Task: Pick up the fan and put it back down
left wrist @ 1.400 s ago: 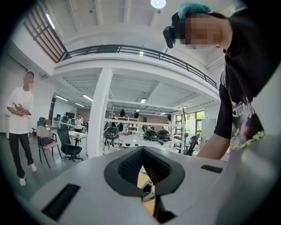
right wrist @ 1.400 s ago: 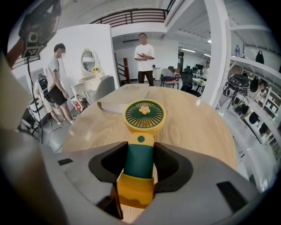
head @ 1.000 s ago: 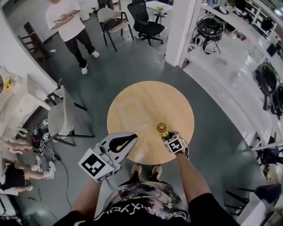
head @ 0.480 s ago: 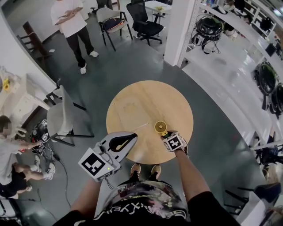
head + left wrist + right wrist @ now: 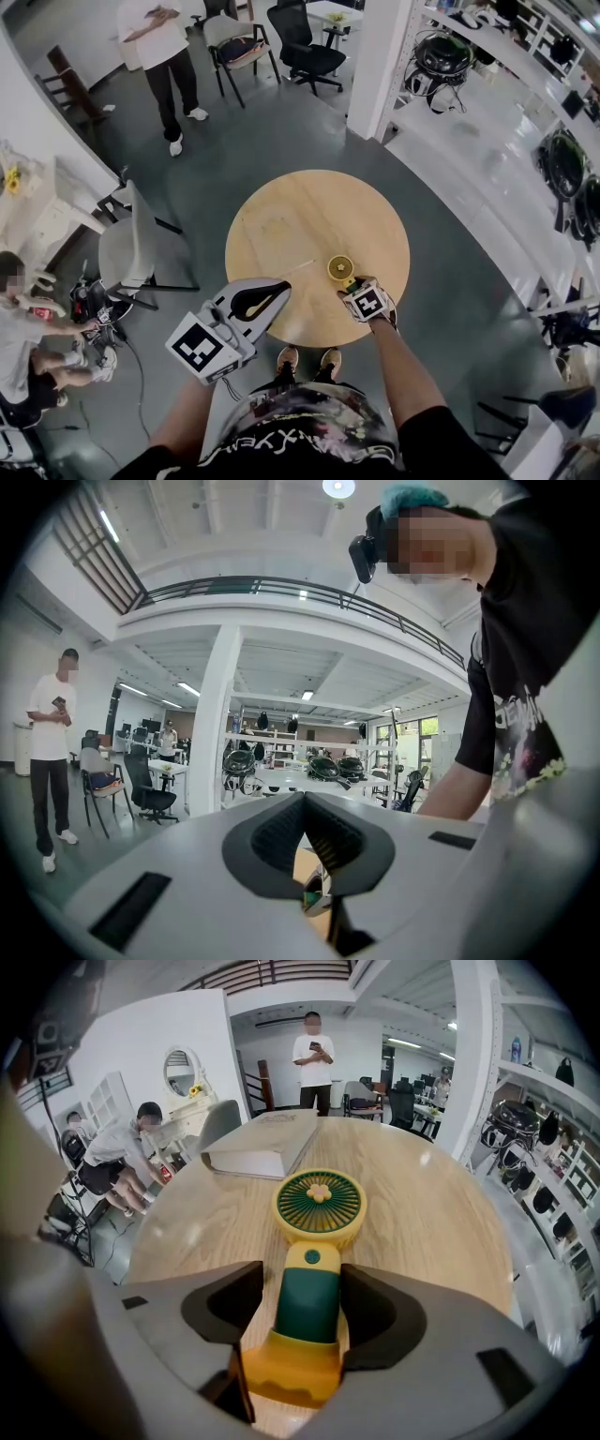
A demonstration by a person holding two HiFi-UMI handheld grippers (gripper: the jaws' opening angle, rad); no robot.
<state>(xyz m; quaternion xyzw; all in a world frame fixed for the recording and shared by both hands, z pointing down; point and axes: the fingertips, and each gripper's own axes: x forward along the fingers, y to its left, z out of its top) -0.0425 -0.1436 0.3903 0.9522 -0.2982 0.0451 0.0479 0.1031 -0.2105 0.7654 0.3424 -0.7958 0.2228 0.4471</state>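
The right tool (image 5: 305, 1309) stands released. Its jaws have just been opening, with the fan's green handle between them and a gap showing at the left pad. The fan (image 5: 319, 1206) lies flat on the round counter (image 5: 281, 225), near the edge closest to the person. Its long axis runs straight ahead from this tool, base nearest and head farthest. The left tool (image 5: 274, 292), jaws together and empty, hangs off to the side at the counter's edge, so the right hand is the nearer.

I saw a black short-sleeved T-shirt (image 5: 427, 450) with pale lettering and a floral print, plus brown shoes (image 5: 290, 359)
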